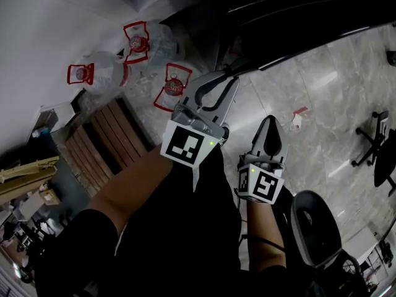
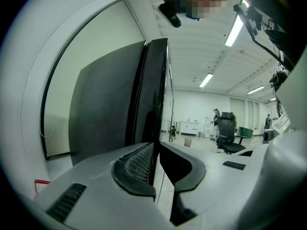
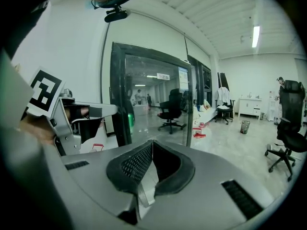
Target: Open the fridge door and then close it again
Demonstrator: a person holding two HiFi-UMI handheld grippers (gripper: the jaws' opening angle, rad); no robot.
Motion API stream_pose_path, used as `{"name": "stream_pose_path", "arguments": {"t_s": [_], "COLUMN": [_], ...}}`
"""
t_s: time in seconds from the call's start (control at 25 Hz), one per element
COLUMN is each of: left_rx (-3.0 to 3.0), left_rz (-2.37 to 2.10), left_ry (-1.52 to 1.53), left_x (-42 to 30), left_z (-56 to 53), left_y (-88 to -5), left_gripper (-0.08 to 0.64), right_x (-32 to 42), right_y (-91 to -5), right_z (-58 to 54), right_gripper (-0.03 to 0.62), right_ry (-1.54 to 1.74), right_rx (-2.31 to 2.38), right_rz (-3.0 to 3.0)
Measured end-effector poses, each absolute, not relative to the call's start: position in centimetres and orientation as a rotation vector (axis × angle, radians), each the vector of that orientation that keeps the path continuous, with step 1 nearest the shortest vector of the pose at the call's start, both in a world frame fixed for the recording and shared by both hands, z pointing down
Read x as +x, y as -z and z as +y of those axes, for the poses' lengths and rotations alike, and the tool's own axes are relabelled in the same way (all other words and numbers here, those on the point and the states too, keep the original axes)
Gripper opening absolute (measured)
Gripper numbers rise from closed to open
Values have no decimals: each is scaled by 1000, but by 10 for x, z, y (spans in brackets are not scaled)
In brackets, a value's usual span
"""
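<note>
The fridge [image 1: 291, 17] is a tall black cabinet at the top of the head view. Its dark door [image 2: 156, 80] stands edge-on just beyond my left gripper [image 2: 156, 145]. The left gripper [image 1: 230, 80] is shut, its tips at the door's edge with nothing between the pads. In the right gripper view the glass door [image 3: 153, 95] in its black frame [image 3: 117, 90] reflects the room, and the left gripper's fingers [image 3: 96, 111] reach that frame. My right gripper [image 3: 151, 142] is shut and empty. It hangs lower right of the left one [image 1: 270, 119], away from the fridge.
Large water bottles with red handles [image 1: 137, 42] lie by the white wall, beside a wooden pallet [image 1: 105, 141]. A black chair [image 1: 315, 228] stands close at the lower right. Office chairs [image 3: 288, 128] and a bin [image 3: 245, 126] stand farther off on the polished floor.
</note>
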State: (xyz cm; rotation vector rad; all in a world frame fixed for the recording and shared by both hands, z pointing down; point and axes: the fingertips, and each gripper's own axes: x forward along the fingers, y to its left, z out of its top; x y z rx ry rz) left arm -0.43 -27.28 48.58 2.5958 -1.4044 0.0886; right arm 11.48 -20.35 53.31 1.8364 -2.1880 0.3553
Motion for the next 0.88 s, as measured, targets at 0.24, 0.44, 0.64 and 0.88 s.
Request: {"name": "stream_pose_path", "arguments": {"t_s": [0.24,0.44,0.64,0.88], "left_rx": [2713,2740,2673,2680], "left_rz": [-1317,-1276,-1280,-1196], "left_ry": [-173,-179,-115,-145], "left_x": [21,70,103,141], "left_z": [-247,-203,-186,-163], "left_y": [-483,-484,-481,-478], "left_gripper": [40,32,32,28], "right_x": [128,144,183,219], "right_y": [-528,-530,-539,-528], "right_z": [-186,-163,-129,-101], "right_gripper": [15,15,15,15], "right_ry": [-383,-363,-383,-404], "right_rx": [1867,1885,1947,2057], "right_rz": [-2165,-2133,-2055,-1983]}}
